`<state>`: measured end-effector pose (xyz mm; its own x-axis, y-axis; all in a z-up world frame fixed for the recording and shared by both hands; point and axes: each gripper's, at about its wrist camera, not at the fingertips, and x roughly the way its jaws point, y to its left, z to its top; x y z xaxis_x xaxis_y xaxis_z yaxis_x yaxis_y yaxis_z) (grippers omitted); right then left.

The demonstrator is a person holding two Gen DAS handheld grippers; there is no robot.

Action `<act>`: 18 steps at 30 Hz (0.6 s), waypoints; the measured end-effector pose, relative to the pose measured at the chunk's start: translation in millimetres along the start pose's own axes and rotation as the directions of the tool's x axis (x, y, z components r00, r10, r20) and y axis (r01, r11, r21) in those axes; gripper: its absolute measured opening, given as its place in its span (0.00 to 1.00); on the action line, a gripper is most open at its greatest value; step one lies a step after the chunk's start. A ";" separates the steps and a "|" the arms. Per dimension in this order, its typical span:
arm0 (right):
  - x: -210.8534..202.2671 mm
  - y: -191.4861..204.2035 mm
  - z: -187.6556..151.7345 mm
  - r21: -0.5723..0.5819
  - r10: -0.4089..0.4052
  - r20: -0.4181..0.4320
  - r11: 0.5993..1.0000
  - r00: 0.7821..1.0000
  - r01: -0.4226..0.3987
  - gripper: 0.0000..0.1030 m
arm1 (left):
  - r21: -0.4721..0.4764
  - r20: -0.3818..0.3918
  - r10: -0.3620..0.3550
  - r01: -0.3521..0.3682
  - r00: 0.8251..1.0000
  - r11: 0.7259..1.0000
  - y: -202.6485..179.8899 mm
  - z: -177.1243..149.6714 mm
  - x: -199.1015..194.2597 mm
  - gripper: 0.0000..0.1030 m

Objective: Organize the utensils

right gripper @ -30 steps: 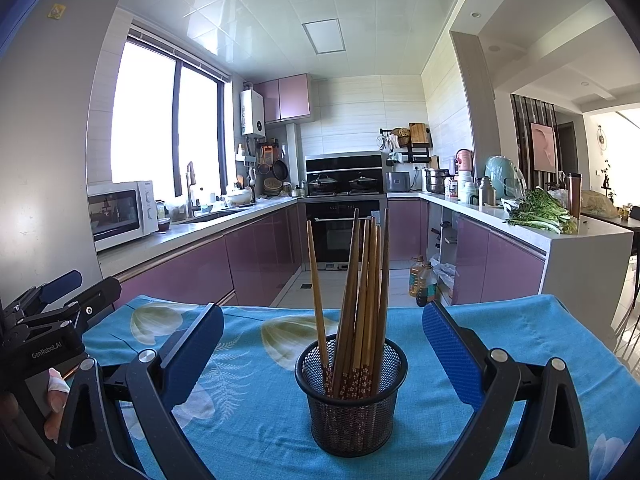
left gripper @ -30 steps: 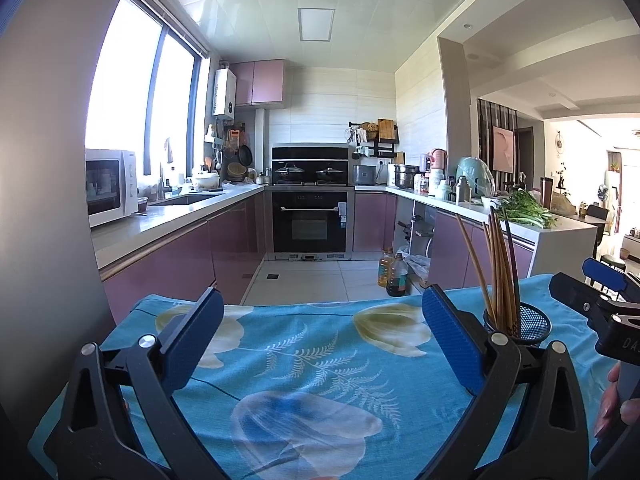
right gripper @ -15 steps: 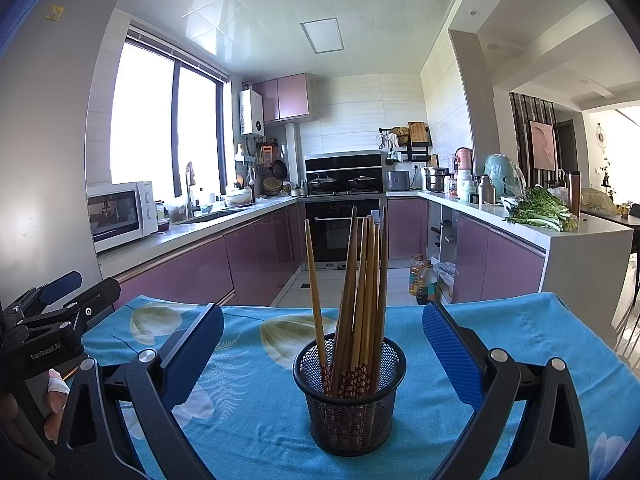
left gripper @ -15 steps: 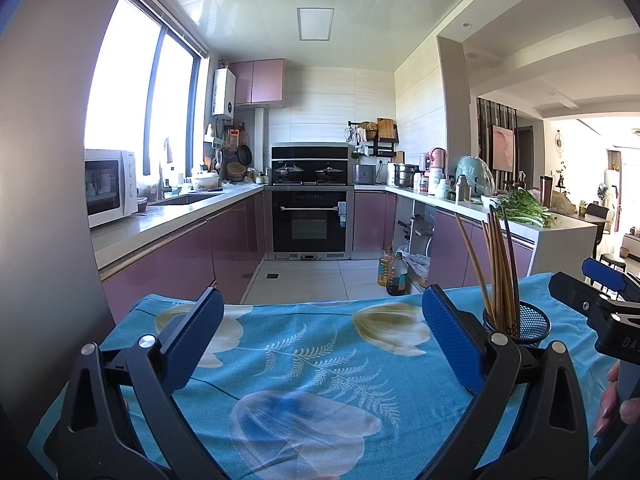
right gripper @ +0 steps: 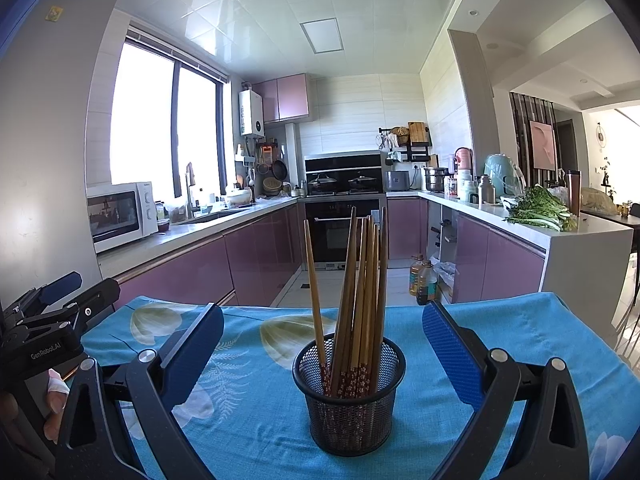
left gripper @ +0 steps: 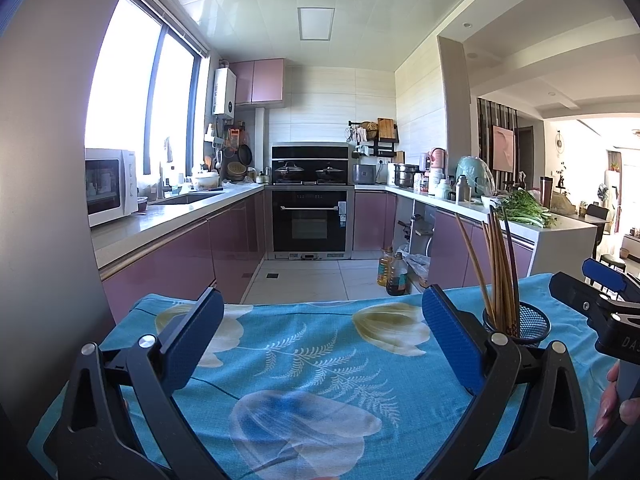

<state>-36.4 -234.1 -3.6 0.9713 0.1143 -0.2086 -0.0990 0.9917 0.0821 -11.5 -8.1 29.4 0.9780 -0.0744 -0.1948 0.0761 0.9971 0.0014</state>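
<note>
Both grippers, left [left gripper: 320, 336] and right [right gripper: 322, 336], are hanging open-fingered; cup [right gripper: 349, 394] mesh is blurring chopstick [right gripper: 362, 280] tips.

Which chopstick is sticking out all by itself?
The leftmost chopstick in the mesh cup: it leans left, apart from the others, which bunch together.
</note>
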 end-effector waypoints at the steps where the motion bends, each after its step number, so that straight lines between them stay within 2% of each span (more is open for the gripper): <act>1: 0.1 0.5 -0.1 0.000 0.000 -0.001 1.000 1.000 0.000 0.94 | 0.001 0.000 0.001 -0.001 1.000 1.000 0.4 0.2 0.1 0.95; 12: 0.7 -1.1 -1.3 0.005 -0.010 0.000 1.000 1.000 0.010 0.94 | -0.013 -0.029 0.006 -0.006 1.000 1.000 6.4 -2.3 4.1 0.95; 15: 0.5 -9.9 -4.1 0.004 -0.038 -0.011 0.999 0.999 0.038 0.94 | -0.017 -0.057 0.010 -0.011 0.998 1.000 10.1 -4.0 9.3 0.95; 18: 4.7 -32.9 -9.5 0.020 -0.096 -0.058 0.995 0.994 0.097 0.94 | -0.016 -0.093 0.017 -0.018 0.996 1.000 15.9 -7.1 16.6 0.95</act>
